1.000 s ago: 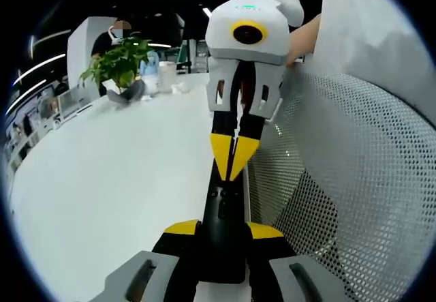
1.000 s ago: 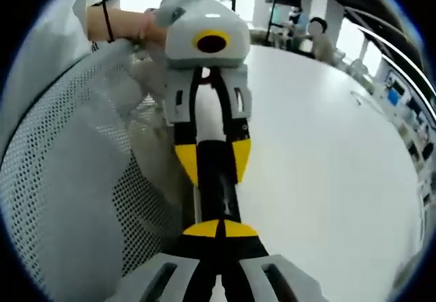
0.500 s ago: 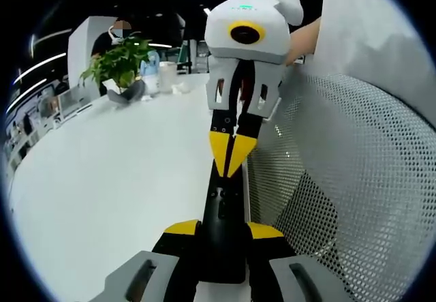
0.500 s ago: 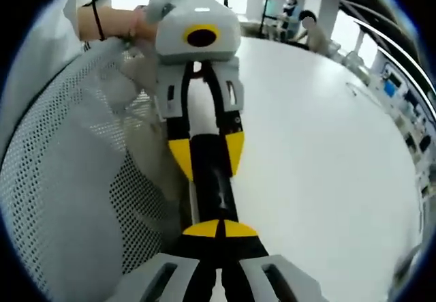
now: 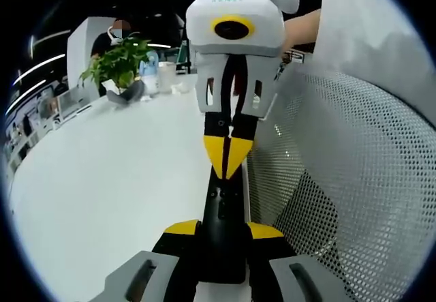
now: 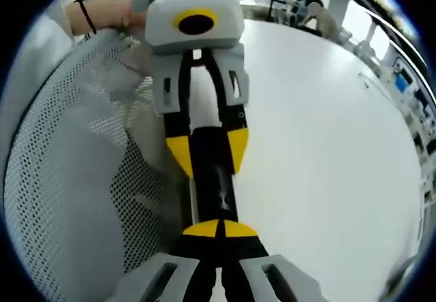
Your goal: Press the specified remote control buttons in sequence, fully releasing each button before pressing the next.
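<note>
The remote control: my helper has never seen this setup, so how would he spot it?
Find the white table beside the mesh chair back. At its edge, the remote control is the slim black bar clamped at one end by the left gripper, yellow-tipped fingers either side.

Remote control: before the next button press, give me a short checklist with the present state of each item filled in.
1. Remote control held: ok, the left gripper has its jaws on both sides of the black body, seen also in the right gripper view.
2. Right gripper ready as a presser: ok, its yellow jaws are shut to a point over the remote.
3. Last button fully released: cannot tell, contact between tip and remote is not resolved.
4. Button targeted: cannot tell, labels are too dark.
5. Remote over the white table: ok, beside a mesh chair back.
</note>
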